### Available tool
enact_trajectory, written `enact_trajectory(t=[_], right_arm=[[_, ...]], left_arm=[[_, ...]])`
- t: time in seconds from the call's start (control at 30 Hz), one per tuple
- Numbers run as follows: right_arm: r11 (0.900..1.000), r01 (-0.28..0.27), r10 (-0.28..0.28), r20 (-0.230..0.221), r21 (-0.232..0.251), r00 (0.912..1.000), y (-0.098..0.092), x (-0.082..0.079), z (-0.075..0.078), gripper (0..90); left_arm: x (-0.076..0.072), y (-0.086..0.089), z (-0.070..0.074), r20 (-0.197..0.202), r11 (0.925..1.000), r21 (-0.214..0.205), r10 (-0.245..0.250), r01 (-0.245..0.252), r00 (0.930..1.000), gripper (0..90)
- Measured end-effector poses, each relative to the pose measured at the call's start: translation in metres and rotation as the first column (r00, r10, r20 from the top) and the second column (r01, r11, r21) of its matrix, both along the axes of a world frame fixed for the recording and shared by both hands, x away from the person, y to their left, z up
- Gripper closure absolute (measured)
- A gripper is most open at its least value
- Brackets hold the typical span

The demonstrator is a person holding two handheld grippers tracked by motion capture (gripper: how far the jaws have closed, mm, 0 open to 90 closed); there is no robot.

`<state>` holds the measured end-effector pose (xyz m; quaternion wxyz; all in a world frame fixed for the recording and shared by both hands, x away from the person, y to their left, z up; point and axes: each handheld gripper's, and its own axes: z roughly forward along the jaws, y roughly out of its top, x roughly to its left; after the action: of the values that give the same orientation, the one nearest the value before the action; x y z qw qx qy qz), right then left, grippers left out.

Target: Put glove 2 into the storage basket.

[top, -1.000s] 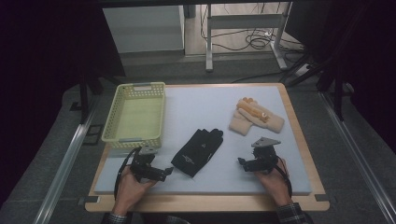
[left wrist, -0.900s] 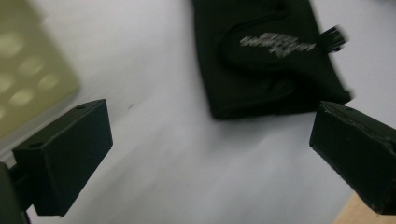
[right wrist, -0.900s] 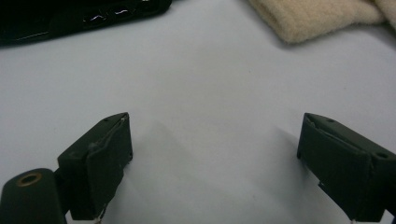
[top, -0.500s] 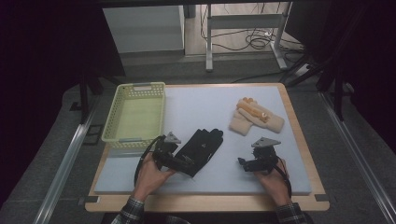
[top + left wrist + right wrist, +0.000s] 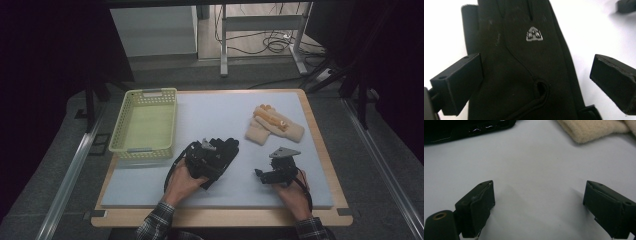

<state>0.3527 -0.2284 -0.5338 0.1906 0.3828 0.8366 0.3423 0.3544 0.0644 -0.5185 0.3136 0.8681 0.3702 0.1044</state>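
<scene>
The black glove (image 5: 524,65) is straddled by the left gripper (image 5: 536,82), jaws spread; closing on it is judged next.

Black glove (image 5: 524,75): smooth matt cloth, fine stitched seams, small silvery printed logo. Left gripper (image 5: 536,82) jaws: matt black plastic, edges scuffed. Table pad (image 5: 220,115) under glove: pale, smooth, matt. Cream glove (image 5: 272,127) right of black glove: fuzzy knit. Basket (image 5: 125,127) left of black glove: yellow-green perforated plastic.
</scene>
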Motion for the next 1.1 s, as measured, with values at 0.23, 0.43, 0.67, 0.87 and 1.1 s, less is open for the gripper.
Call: enact_trajectory(t=[0.23, 0.43, 0.67, 0.87, 1.1], right_arm=[[1.0000, 0.001, -0.001, 0.000, 0.000, 1.0000, 0.000, 0.000, 0.000, 9.9], [1.0000, 0.000, 0.000, 0.000, 0.000, 1.0000, 0.000, 0.000, 0.000, 9.9], [1.0000, 0.000, 0.000, 0.000, 0.000, 1.0000, 0.000, 0.000, 0.000, 9.9], [1.0000, 0.000, 0.000, -0.001, -0.001, 1.0000, 0.000, 0.000, 0.000, 9.9], [1.0000, 0.001, -0.001, 0.000, -0.001, 1.0000, 0.000, 0.000, 0.000, 9.9]], left_arm=[[-0.003, 0.003, -0.010, 0.030, 0.9965, 0.079, 0.024, -0.027, 0.9993, 0.0], [-0.005, 0.005, -0.010, 0.043, 0.9929, 0.098, 0.064, -0.068, 0.9970, 0.0], [-0.003, 0.004, -0.011, -0.002, 0.9948, 0.071, 0.074, -0.073, 0.9973, 0.0], [-0.008, -0.007, -0.012, 0.024, 0.9910, 0.116, 0.065, -0.067, 0.9976, 0.0], [-0.002, 0.006, -0.005, 0.022, 0.9892, 0.100, 0.106, -0.107, 0.9941, 27.4]])
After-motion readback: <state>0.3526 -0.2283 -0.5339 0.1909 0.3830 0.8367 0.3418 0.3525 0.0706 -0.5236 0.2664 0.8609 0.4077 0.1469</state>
